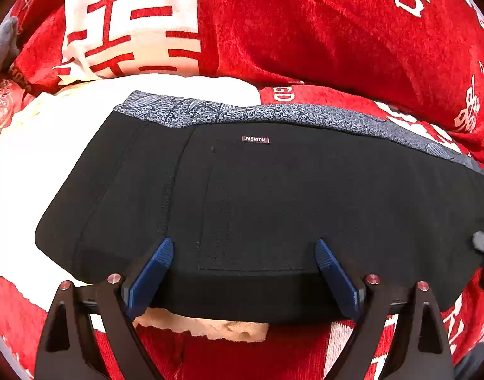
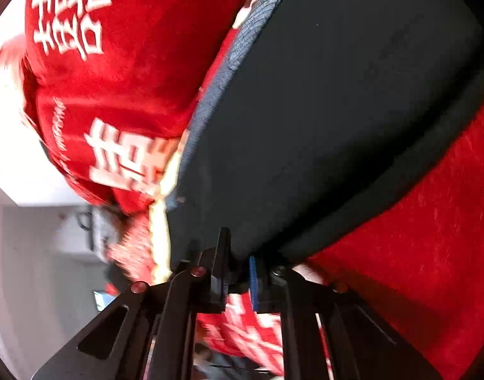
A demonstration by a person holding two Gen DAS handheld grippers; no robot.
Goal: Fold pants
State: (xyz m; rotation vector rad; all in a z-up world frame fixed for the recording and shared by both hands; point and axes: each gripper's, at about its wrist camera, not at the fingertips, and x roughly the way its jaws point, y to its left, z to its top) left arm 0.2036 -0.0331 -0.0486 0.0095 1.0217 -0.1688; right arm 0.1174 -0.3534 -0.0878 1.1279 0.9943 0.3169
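Black pants (image 1: 257, 196) lie folded into a wide band on the bed, with a grey patterned waistband (image 1: 210, 110) along the far edge and a small "FASHION" label (image 1: 255, 139). My left gripper (image 1: 245, 253) is open wide above the near edge of the pants, its blue pads (image 1: 159, 266) standing well apart and pressing on nothing. In the right wrist view the pants (image 2: 321, 110) fill the upper right, and the waistband (image 2: 210, 95) runs up their left side. My right gripper (image 2: 238, 266) is shut on the near end of the pants, with black cloth pinched between its fingers.
A red bedspread (image 1: 337, 31) with white characters covers the bed around the pants. A white cloth (image 1: 35, 158) lies under their left end, and a beige towel edge (image 1: 210, 326) shows below the near fold. A pale wall (image 2: 35, 253) lies beyond the bed's edge.
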